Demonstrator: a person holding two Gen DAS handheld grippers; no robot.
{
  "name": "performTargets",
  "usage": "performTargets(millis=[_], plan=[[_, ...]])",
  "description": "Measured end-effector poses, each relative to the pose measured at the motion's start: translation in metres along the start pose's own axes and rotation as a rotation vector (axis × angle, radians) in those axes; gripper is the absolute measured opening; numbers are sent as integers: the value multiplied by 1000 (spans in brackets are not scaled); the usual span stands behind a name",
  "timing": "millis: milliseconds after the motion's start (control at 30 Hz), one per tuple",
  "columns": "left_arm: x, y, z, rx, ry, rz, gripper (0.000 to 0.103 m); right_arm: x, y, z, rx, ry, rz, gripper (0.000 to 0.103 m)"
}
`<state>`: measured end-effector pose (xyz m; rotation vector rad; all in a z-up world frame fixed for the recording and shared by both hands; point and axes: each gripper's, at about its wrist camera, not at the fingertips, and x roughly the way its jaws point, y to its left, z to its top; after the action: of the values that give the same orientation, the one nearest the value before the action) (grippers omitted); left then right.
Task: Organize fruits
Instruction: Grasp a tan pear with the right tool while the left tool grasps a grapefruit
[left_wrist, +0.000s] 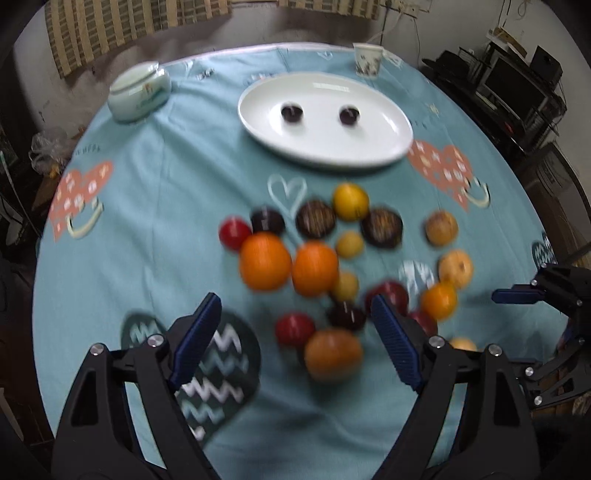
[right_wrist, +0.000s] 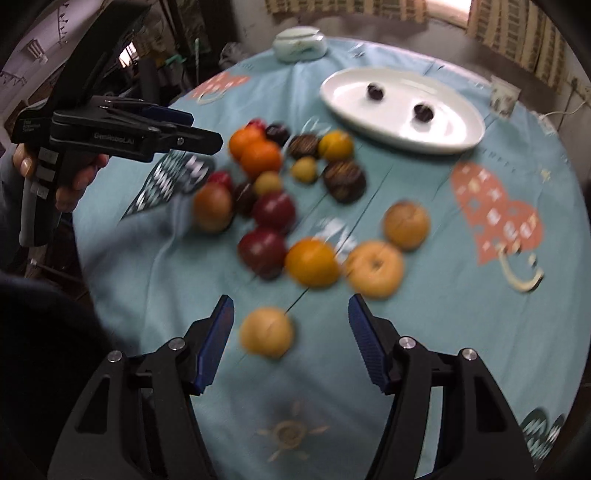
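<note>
Both hands empty rn: my left gripper (left_wrist: 295, 325) has its fingers spread wide over the near edge of the fruit pile (left_wrist: 325, 266), nothing between the pads, and my right gripper (right_wrist: 291, 325) hangs half open above a pale yellow-brown fruit (right_wrist: 266, 331), not touching it. Next step, I reckon: drop straight down, centre the fingers either side of one fruit, close gently so it doesn't roll on the cloth-covered desk (left_wrist: 147, 206). The fruits are round-ish, no clear long axis; frames too blurred to say which way any stem points. Further back the white oval plate (left_wrist: 369, 147) lies long axis across the left wrist view, w/ two dark fruits (left_wrist: 292, 112) already on it, well apart.
</note>
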<state>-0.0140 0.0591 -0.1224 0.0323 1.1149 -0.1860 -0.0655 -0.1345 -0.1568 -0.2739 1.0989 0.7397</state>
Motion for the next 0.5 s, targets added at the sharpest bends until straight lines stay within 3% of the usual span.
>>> performTargets(millis=[233, 267, 300, 333, 500], plan=[[17, -4, -36, -35, 79, -27, 85, 28, 16, -12, 35, 64, 2, 63], [19, -2, -37, -47, 86, -28, 85, 30, 16, -12, 32, 69, -5, 59], [21, -1, -38, -59, 91, -27, 85, 35, 17, -12, 30, 84, -4, 45], [24, 0, -38, -68, 94, -29, 85, 37, 17, -11, 28, 98, -10, 39], [37, 0, -33, -102, 115, -44, 85, 36, 15, -13, 24, 97, -6, 38]])
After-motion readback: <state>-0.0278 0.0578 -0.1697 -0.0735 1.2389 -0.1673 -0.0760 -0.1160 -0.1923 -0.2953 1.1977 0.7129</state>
